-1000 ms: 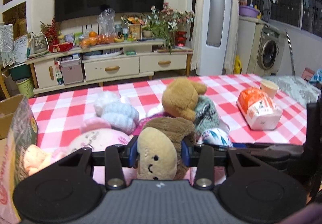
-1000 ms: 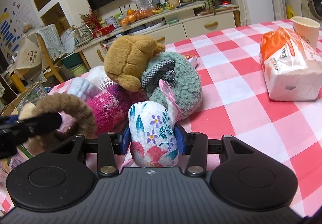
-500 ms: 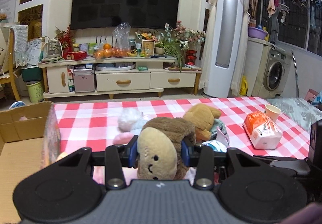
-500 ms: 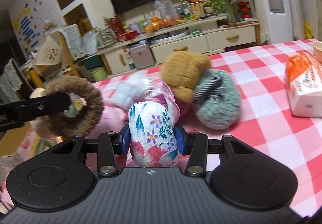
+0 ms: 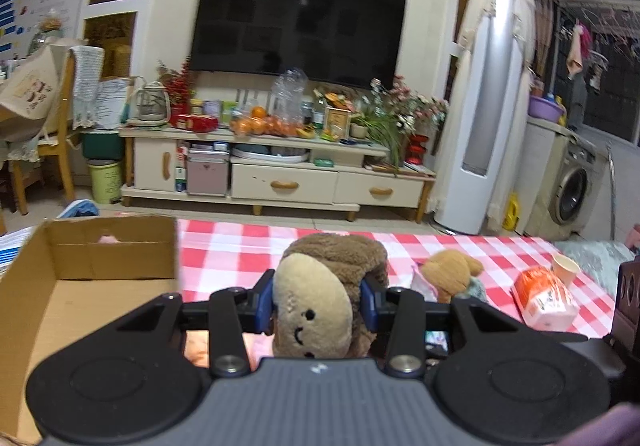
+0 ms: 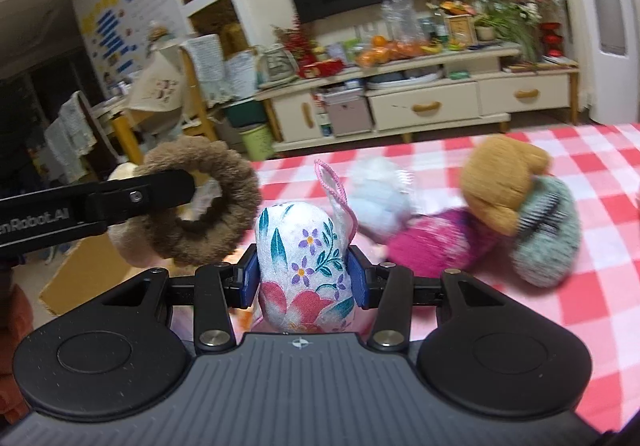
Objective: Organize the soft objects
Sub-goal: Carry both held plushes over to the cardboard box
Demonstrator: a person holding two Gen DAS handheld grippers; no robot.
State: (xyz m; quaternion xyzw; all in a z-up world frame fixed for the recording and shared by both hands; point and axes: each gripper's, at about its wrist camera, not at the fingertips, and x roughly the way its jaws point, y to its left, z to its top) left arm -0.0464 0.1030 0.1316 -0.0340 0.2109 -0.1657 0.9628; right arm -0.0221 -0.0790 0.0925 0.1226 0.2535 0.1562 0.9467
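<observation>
From the left wrist view, the left claw [image 5: 316,304] is closed on a brown plush toy with a tan smiling face [image 5: 316,306], the blue pads [image 5: 264,304] sinking into its sides. It is held up clear of the checked surface [image 5: 236,254], with an open cardboard box [image 5: 92,266] just off to the left. The plush looks light and squashy; it gives under the pads, so a grip across its thick middle seems the safest hold, and I'd judge it unlikely to slip or get damaged.

From the right wrist view, the right claw [image 6: 304,278] is clamped on a small floral fabric pouch [image 6: 304,258] with a pink loop at its top. It looks stuffed and yielding, light enough to carry by its belly; the loop looks too thin to pinch. Beyond it on the surface lie a tan teddy [image 6: 500,181], a grey-green knitted piece [image 6: 548,238], a magenta knit [image 6: 432,246] and a pale fluffy toy [image 6: 384,197], bunched together.
</observation>
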